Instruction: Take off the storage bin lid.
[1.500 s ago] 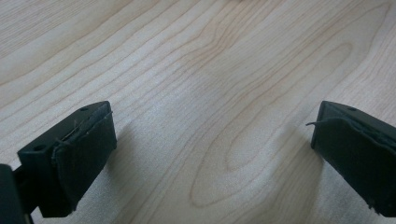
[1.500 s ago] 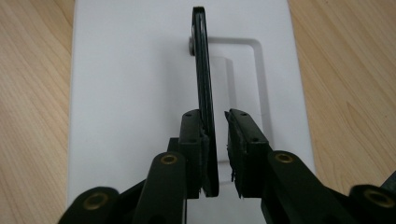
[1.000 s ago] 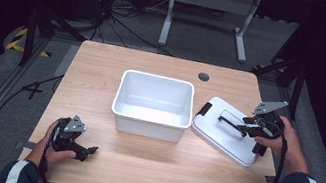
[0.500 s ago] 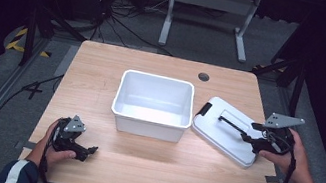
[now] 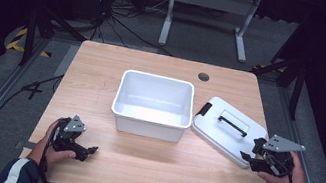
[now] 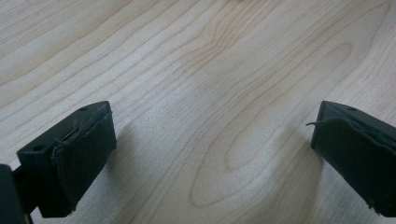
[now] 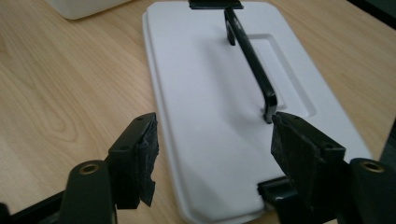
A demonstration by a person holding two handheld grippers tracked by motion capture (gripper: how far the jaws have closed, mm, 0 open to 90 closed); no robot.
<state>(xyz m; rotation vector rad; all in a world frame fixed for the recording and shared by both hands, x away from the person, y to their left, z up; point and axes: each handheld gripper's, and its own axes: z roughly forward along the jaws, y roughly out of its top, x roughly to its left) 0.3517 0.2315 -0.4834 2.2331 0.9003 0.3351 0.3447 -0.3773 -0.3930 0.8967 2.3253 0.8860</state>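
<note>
Currently lid [image 5: 227, 131] laid flat on counter [image 5: 102, 81], right of tub [image 5: 153, 105]. Right tongs [image 5: 246, 158] just opened, nothing held, lid end between jaws. Left tongs [image 5: 89, 150] open, empty. Handle [image 7: 250, 60] to be gripped centrally, lid kept level.

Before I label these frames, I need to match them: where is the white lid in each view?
High view: white lid lies flat on the table, right of centre, beside the white bin.
Left gripper view: not in it, just wood grain between the jaws.
Right gripper view: lid runs up the centre.
Shared landmark: its black handle.
</note>
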